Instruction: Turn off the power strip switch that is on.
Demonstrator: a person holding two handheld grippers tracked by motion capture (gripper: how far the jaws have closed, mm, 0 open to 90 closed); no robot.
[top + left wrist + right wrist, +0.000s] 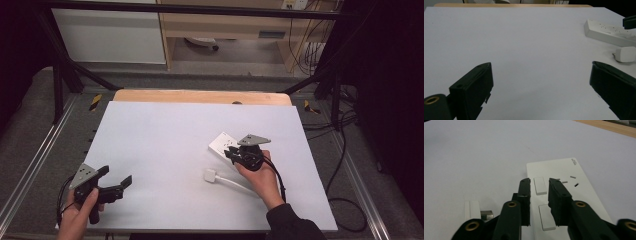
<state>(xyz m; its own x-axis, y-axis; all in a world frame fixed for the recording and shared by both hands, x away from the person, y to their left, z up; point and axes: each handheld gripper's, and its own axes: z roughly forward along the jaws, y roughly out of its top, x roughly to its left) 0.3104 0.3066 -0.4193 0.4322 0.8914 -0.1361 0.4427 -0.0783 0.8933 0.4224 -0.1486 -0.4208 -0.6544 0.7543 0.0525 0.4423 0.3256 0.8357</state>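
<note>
The right gripper (239, 151) hangs over the white power strip (223, 143), which lies flat right of the middle of the white table (165, 145). In the right gripper view its jaws stand a little apart over the strip's rocker switches (540, 185), astride the farther one with nothing clamped between them. Whether the tips touch the strip's face is hard to tell from this angle. The white plug adapter (209, 175) lies on its side just nearer the person than the strip, unplugged, its white cable (235, 184) running under the right hand (262, 180). The left gripper (116, 183) rests at the near left corner, well apart from all this, its jaws spread wide and empty.

The strip sits loose on a smooth surface with nothing bracing it, so a push on a switch from a slant would likely slide or turn it rather than click the rocker. The narrow jaw gap could also catch the switch's edge and lift the strip on withdrawal. The cable under the hand may drag the adapter along.
</note>
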